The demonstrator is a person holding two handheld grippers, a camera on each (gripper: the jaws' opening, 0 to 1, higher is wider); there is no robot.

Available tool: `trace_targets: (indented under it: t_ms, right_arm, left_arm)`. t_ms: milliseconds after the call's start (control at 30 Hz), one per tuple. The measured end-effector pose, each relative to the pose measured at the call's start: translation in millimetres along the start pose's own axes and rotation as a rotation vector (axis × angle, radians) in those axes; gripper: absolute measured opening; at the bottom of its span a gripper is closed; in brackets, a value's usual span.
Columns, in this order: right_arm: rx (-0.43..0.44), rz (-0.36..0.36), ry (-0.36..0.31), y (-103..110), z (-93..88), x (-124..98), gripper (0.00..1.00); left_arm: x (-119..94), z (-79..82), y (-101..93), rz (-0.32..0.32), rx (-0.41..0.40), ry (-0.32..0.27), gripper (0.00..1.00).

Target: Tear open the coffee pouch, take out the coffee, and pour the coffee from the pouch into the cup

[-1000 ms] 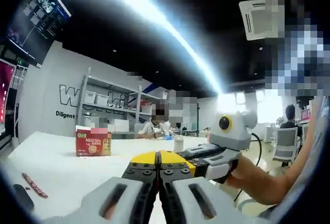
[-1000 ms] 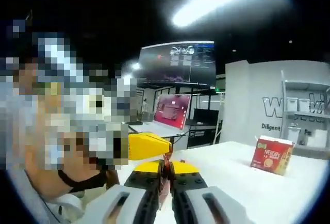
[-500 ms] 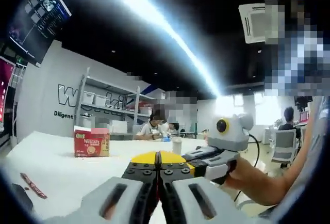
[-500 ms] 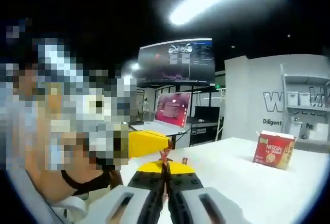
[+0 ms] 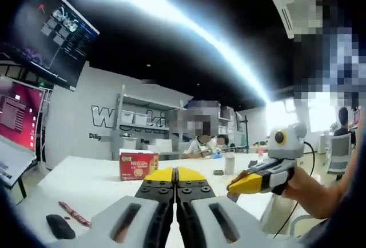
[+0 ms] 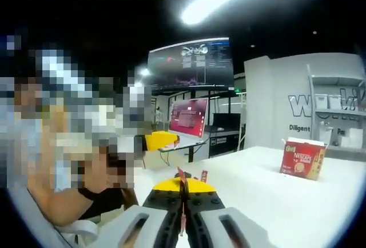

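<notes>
- Left hand-held gripper [image 5: 175, 174]: jaws pressed together, tips meeting. Nothing visible between them; if a scrap of pouch is pinched there I can't tell.
- Right hand-held gripper [image 6: 183, 184]: jaws closed on a thin red strip, the coffee pouch [image 6: 181, 175], w/ its end poking up past the tips. Held upright, probably so contents stay down while the top is open. Whether it's fully torn I can't confirm.
- Right hand-held gripper also shows in left gripper view, off to the right and raised above the bench [image 5: 74, 182], a person's hand wrapped round its grip. The two grippers sit apart, which reads to me as the tear pull done or nearly so.
- Cup [image 5: 229, 163]: white, standing toward far side of bench, well apart from both grippers. Pour not started; pouch needs carrying over to it.
- Red coffee box [image 5: 138, 164] mid-bench, upright, out of the way.
- Red strip [image 5: 74, 214] lying flat near near-left edge of bench, beside a small dark object [image 5: 59, 226]. Could be a spare sachet or torn piece, too small to say.
- Risk as I judge it: spilling if pouch tilts en route to cup.
</notes>
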State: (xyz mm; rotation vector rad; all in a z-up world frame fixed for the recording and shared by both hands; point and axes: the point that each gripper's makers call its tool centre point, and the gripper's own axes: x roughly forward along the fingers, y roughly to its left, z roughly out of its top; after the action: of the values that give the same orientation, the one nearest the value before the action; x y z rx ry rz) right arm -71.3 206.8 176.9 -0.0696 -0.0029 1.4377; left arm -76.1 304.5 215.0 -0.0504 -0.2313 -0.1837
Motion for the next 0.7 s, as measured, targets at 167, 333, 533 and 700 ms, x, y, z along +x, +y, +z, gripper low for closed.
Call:
trace_targets:
  t_ms: [167, 333, 533, 700]
  right_arm:
    - [-0.004, -0.005, -0.006, 0, 2.3, -4, 0.0]
    - [-0.008, -0.006, -0.004, 1, 1.3, -5, 0.0]
    - [-0.011, -0.008, -0.004, 0, -0.7, -5, 0.0]
    - [-0.023, -0.011, -0.007, -1, 3.2, -4, 0.0]
  left_arm:
    - [-19, -1.4, 51.2, 0.132, 0.028, 0.015, 0.01]
    - [-32, -14.1, 94.0, 0.244, 0.048, 0.053, 0.01]
    - [-26, -36.6, 133.1, 0.329, 0.074, 0.081, 0.02]
    - [-3, -53.5, 165.4, 0.356, 0.003, 0.086, 0.02]
